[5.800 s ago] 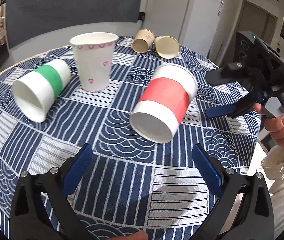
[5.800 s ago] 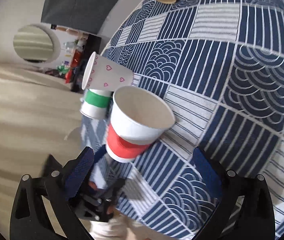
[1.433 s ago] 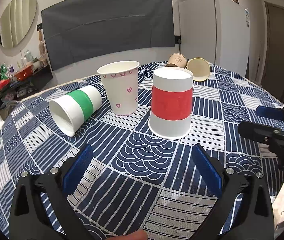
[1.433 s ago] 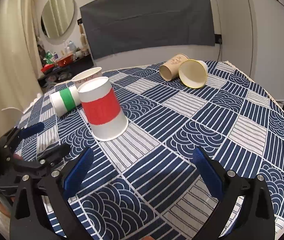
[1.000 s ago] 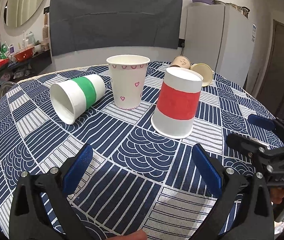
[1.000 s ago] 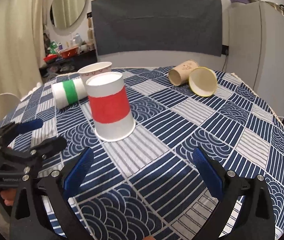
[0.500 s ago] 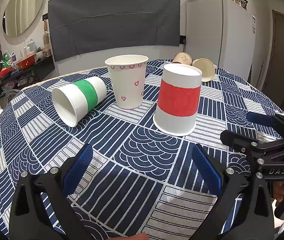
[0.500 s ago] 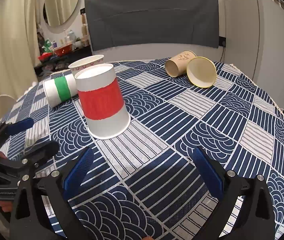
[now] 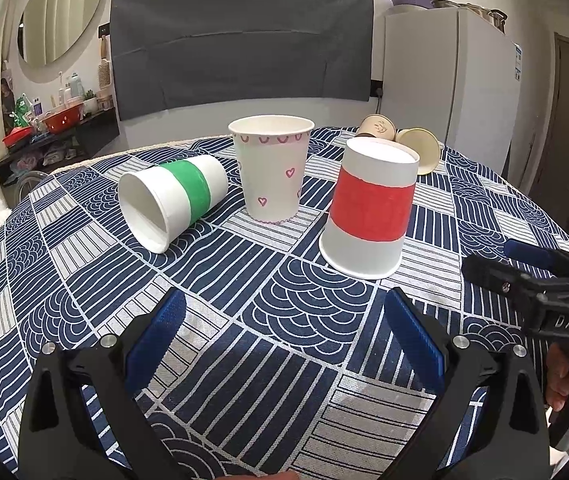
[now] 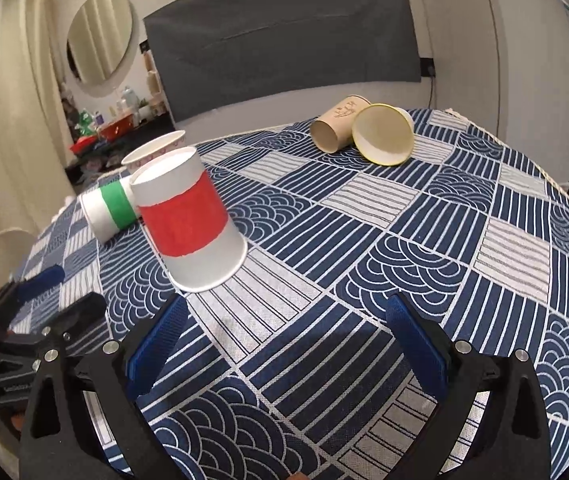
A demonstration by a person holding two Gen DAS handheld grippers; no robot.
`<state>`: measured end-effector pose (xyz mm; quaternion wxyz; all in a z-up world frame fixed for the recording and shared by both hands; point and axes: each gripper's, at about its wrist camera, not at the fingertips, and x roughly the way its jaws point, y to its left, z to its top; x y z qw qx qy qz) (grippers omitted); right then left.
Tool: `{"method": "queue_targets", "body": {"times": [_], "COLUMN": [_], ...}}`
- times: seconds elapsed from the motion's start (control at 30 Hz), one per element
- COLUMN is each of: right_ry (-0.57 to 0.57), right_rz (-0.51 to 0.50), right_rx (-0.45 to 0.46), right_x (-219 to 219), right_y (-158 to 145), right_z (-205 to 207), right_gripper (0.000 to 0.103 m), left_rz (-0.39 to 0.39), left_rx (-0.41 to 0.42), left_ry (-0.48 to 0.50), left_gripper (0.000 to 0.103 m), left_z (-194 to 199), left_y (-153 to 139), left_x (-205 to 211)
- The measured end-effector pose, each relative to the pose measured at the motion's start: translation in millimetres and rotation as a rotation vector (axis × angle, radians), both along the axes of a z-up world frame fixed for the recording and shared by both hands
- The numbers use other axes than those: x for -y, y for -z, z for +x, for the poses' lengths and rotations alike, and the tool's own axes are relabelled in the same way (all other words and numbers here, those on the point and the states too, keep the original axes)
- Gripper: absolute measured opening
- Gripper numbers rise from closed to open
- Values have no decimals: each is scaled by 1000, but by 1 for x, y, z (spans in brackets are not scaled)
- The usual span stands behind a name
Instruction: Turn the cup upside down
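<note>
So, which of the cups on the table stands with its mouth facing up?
The cup with pink hearts. The red-banded cup stands mouth down, and the green-banded cup and two tan cups lie on their sides.

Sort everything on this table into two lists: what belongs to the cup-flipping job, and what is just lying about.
Belongs to the job:
- red-banded white paper cup, standing upside down
- left gripper, open
- right gripper, open

Just lying about:
- green-banded white paper cup, on its side
- heart-patterned white paper cup, upright
- tan paper cup, on its side
- yellow-rimmed paper cup, on its side
</note>
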<state>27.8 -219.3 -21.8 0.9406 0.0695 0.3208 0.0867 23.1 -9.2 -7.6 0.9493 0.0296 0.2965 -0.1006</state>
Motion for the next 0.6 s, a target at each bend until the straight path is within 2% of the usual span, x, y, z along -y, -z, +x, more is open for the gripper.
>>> {"method": "queue_targets", "body": {"times": [0.1, 0.27, 0.6], "right_ry": [-49, -61, -41], "right_rz": [-65, -126, -58], "right_rx": [-6, 26, 7], "right_x": [-10, -18, -8], "right_y": [0, -2, 0], "right_z": [2, -3, -1], "right_gripper": [95, 95, 95], "left_rz": [-9, -16, -3], "left_rx": [-7, -13, 9], "left_ry": [-1, -8, -25], "left_gripper": [97, 97, 97], "left_z": [1, 2, -1], "left_y": [0, 1, 1], "left_x": [-2, -4, -3]}}
